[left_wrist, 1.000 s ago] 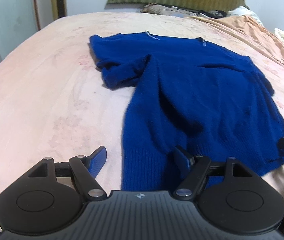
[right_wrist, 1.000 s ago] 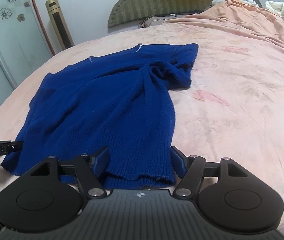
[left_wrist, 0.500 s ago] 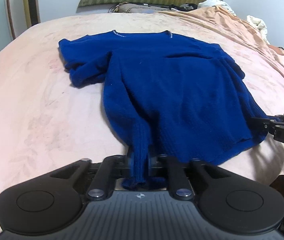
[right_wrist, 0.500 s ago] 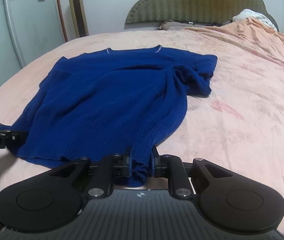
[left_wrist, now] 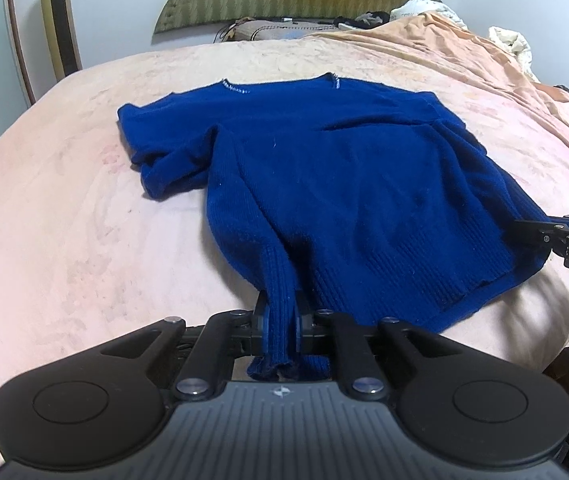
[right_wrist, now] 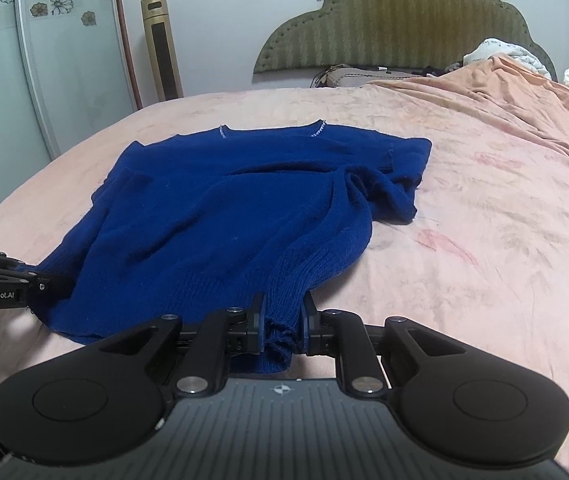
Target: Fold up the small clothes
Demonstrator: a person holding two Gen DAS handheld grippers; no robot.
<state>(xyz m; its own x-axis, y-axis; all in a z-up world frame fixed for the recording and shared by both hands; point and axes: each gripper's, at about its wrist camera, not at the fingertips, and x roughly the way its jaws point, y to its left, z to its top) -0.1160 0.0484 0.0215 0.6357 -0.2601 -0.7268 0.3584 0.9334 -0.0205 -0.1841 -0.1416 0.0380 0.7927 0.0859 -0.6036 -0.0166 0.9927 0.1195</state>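
A dark blue knit sweater [left_wrist: 356, 184] lies flat on the pink bed, neckline toward the headboard, with both sleeves folded in. My left gripper [left_wrist: 280, 320] is shut on the sweater's near left hem corner. My right gripper [right_wrist: 282, 320] is shut on the near right hem corner of the sweater [right_wrist: 224, 216]. Each gripper shows at the edge of the other's view: the right one [left_wrist: 540, 234] and the left one [right_wrist: 44, 284].
The pink bedspread [right_wrist: 484, 208] stretches wide on both sides of the sweater. A green padded headboard [right_wrist: 396, 24] and pillows stand at the far end. An orange blanket [left_wrist: 484, 64] is bunched at the right. A gold tower fan [right_wrist: 162, 46] stands by the wall.
Both grippers were open over the hem a second ago. They have closed on the two hem corners and lifted them slightly; both views have pulled back and risen.
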